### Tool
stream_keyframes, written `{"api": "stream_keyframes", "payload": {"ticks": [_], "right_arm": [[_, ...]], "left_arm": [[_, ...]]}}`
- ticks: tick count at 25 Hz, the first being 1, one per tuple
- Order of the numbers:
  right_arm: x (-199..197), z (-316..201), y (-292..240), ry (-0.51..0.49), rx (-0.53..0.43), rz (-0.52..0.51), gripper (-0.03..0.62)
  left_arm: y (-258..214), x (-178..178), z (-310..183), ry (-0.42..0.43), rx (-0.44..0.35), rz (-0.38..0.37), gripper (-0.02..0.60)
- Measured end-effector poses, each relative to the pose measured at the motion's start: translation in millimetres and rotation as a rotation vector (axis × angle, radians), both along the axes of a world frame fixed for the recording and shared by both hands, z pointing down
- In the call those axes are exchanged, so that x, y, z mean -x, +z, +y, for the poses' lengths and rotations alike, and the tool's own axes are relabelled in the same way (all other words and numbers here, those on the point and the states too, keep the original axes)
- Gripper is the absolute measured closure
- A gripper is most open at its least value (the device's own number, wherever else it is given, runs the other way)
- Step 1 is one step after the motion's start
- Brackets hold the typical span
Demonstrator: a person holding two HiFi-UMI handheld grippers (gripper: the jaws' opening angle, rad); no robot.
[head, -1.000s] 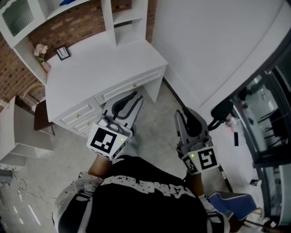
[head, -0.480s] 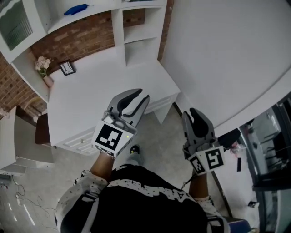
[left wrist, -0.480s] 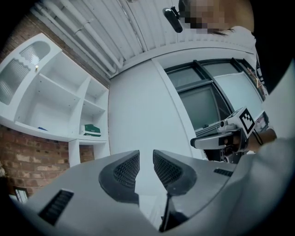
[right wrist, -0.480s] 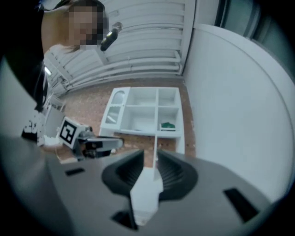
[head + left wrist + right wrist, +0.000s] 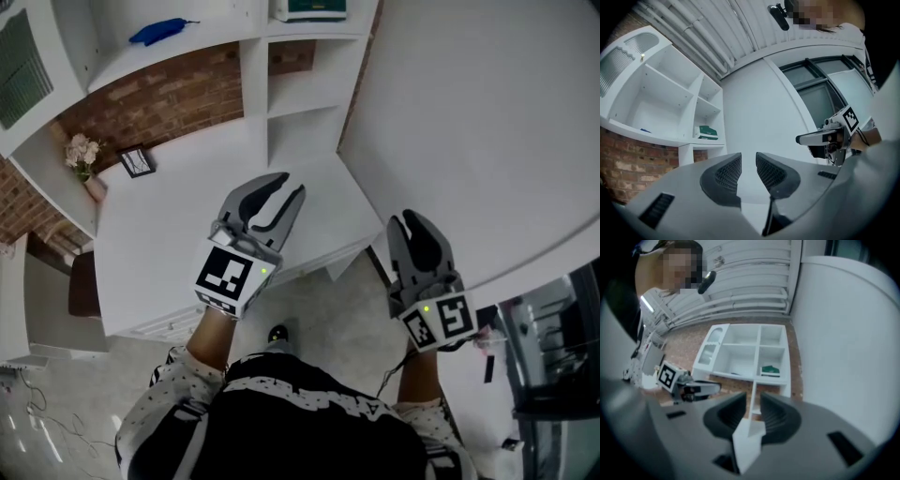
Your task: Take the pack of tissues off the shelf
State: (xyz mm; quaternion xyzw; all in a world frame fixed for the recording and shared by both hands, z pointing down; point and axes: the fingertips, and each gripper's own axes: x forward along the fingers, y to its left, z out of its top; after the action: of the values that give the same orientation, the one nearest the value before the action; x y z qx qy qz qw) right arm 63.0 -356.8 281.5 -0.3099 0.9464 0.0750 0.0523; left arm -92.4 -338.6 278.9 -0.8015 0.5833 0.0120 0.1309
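Holding one tool in each hand, the person stands in front of a white desk (image 5: pixel 178 225) with a white shelf unit (image 5: pixel 253 84) on it. The left gripper (image 5: pixel 284 186) hangs over the desk top. Its jaws have just been opening, and they now show a narrow gap with nothing between them. The right gripper (image 5: pixel 411 217) is to the right of the desk, near the white wall (image 5: pixel 469 122). Its jaws also stand a little apart and are empty.

The pack of tissues (image 5: pixel 309 9), green and white, lies flat on a board in the narrow right column of the shelf unit, well apart from both grippers. A blue object (image 5: pixel 159 31) lies on the wide board to its left. A small vase of flowers (image 5: pixel 82 155) and a picture frame (image 5: pixel 138 161) stand at the back of the desk, against the brick wall (image 5: pixel 159 98).
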Motion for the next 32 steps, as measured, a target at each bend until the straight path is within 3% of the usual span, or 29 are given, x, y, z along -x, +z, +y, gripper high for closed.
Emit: {"api": "stream_keyframes", "payload": {"ticks": [14, 32], "right_arm": [[80.8, -103.4, -54.7, -0.041, -0.087, -0.034, 0.488], [129.3, -193.6, -87.0, -0.168, -0.038, -0.099, 0.476]], "left_arm": [[-51.4, 92.6, -85.0, -0.084, -0.076, -0.081, 0.425], [-84.9, 131.9, -156.7, -0.15, -0.074, -0.12, 0.416]]}}
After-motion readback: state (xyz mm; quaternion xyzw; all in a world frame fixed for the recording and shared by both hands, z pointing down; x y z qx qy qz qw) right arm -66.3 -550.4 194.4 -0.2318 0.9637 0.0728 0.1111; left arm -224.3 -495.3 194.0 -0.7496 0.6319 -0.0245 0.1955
